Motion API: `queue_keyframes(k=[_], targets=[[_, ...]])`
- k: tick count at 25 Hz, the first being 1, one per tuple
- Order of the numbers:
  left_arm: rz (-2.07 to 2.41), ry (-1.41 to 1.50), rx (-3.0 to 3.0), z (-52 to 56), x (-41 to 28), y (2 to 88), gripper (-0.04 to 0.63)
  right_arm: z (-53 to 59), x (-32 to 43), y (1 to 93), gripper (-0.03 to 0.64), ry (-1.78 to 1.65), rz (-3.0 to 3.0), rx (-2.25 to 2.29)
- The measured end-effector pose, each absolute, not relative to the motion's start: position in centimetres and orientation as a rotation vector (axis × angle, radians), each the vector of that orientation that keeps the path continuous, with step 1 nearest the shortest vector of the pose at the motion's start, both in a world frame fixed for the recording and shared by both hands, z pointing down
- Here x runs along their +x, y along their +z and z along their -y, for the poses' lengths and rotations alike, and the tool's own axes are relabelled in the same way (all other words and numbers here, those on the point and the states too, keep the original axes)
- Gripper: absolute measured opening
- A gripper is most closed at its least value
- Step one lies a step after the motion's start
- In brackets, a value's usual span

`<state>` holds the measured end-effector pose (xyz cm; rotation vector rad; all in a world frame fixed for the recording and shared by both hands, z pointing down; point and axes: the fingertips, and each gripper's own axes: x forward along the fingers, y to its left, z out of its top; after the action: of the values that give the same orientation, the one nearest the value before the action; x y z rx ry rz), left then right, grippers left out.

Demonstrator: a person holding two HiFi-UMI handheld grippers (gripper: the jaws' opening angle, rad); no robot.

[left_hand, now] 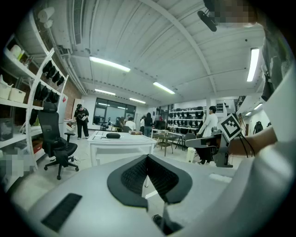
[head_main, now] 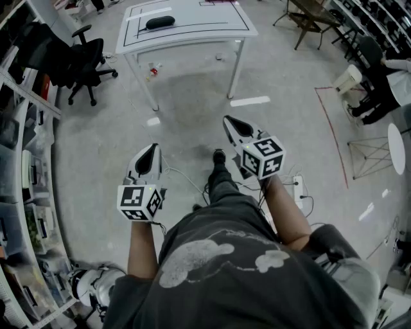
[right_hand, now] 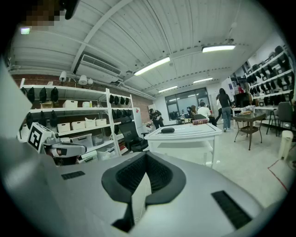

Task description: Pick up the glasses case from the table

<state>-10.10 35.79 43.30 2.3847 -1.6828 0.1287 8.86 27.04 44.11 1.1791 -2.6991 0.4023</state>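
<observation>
A black oval glasses case (head_main: 160,22) lies on a white table (head_main: 212,29) at the far end of the floor, well ahead of me. It also shows small on the table in the left gripper view, the glasses case (left_hand: 113,135), and in the right gripper view, the glasses case (right_hand: 167,130). My left gripper (head_main: 152,151) and right gripper (head_main: 232,123) are held out at waist height, far short of the table. Both are shut with nothing between the jaws, as seen at the left gripper (left_hand: 147,158) and the right gripper (right_hand: 146,156).
A black office chair (head_main: 80,61) stands left of the table. Shelving (head_main: 26,167) runs along the left wall. Cables and a power strip (head_main: 298,187) lie on the floor by my feet. A wooden table and chairs (head_main: 308,16) and a seated person (head_main: 379,74) are at the right.
</observation>
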Motion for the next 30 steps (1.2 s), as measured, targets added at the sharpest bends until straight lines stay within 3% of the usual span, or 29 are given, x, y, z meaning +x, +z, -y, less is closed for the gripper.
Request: queue_keyframes(k=[17, 30], targets=[[1.680, 0.176, 2.332, -33.5, -8.9, 45.6, 0.002, -24.2, 12.3, 46.5, -0.002, 0.453, 2.679, 1.216], [1.676, 0.230, 2.274, -15.0, -9.4, 46.6, 0.002, -5.9, 11.8, 48.3, 0.000, 0.542, 2.658, 1.190]])
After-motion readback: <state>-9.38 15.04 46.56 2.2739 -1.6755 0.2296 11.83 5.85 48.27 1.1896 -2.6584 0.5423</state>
